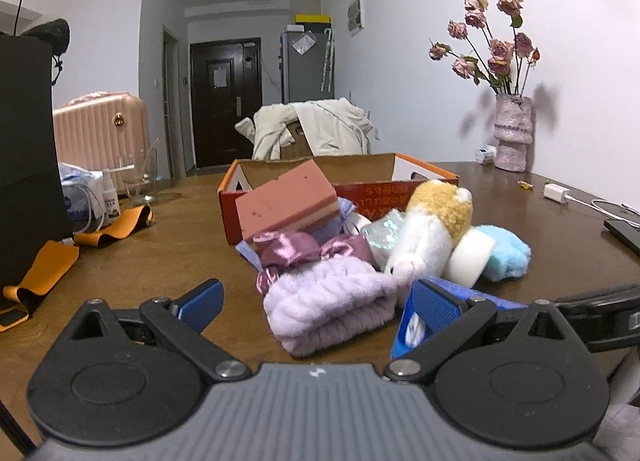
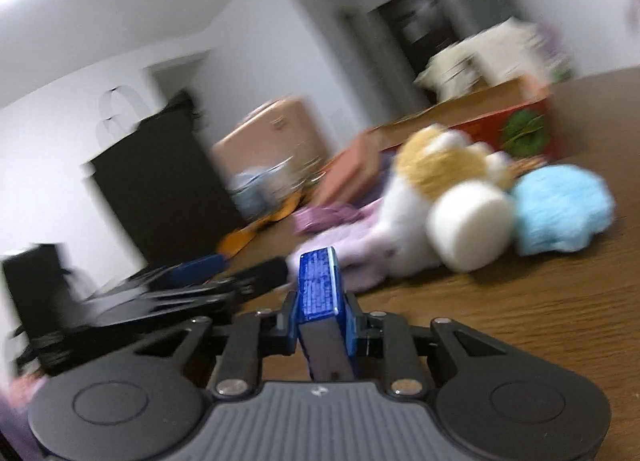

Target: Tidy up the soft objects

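Observation:
A heap of soft things lies on the brown table (image 1: 168,245) in front of an orange-red cardboard box (image 1: 400,171). In it are a pink sponge block (image 1: 288,197), a purple satin scrunchie (image 1: 296,251), a white and yellow plush toy (image 1: 432,221), a round white sponge (image 1: 468,257) and a light blue fluffy piece (image 1: 506,257). My left gripper (image 1: 316,293) is open, and a lilac fluffy roll (image 1: 332,309) lies between its fingers, nearer the right one. The right wrist view is blurred. There my right gripper (image 2: 318,261) is shut with nothing between its pads, short of the plush toy (image 2: 432,177).
A tall black bag (image 1: 24,141) and an orange strap (image 1: 52,265) take up the left side of the table. A vase of dried roses (image 1: 512,133), a white charger (image 1: 556,193) and a dark flat device (image 1: 624,233) sit at the right. A chair with a pale coat (image 1: 312,129) stands behind the box.

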Demonstrator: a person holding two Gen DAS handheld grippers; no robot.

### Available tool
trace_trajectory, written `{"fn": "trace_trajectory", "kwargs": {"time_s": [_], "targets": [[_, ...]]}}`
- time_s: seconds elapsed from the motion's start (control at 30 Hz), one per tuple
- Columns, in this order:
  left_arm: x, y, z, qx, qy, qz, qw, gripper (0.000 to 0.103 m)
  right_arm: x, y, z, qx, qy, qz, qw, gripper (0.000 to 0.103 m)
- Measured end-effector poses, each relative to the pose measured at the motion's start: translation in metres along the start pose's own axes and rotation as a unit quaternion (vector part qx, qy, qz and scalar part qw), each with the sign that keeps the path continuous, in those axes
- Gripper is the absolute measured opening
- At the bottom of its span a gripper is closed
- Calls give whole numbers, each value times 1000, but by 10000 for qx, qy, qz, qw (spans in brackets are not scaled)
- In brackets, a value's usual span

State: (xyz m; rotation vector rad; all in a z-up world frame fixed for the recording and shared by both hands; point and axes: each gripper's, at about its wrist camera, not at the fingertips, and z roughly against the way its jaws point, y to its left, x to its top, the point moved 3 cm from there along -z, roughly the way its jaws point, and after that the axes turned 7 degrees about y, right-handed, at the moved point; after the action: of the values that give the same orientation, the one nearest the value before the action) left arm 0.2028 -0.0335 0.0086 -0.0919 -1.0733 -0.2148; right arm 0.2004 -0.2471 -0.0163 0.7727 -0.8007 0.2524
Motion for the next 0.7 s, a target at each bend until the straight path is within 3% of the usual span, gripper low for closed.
{"fn": "trace_trajectory", "kwargs": {"time_s": [0.03,0.07,0.1,0.13,0.2,0.3,0.5,0.57,0.7], "targets": [[-2,-1,1,-61,47,11,10000,103,3,-4,-1,29,264,26,9996,26],[-3,-3,0,-140,107,25,9998,103,6,-11,-1,-125,366,30,9992,35],[-5,-6,-1,-218,174,45,9996,103,9,-18,-2,-309,384,47,9988,54],[-5,-10,-3,-278,246,56,9993,101,13,-25,-2,-629,371,41,9973,63],[-4,-20,-6,-391,342,17,9986,98,20,-30,5,-1202,180,123,9925,67],[-3,-32,-6,-773,383,-43,9963,90,22,-29,24,-1200,-169,11,9926,65],[1,-41,-32,-1416,860,169,9860,56,-10,-27,41,-887,-329,-728,9928,27],[0,-37,-43,-1526,1127,396,9810,39,-20,-26,40,-798,-401,-982,9911,25],[-2,-30,-42,-1777,1342,880,9709,34,-31,-33,32,-640,-517,-1305,9880,21]]}}
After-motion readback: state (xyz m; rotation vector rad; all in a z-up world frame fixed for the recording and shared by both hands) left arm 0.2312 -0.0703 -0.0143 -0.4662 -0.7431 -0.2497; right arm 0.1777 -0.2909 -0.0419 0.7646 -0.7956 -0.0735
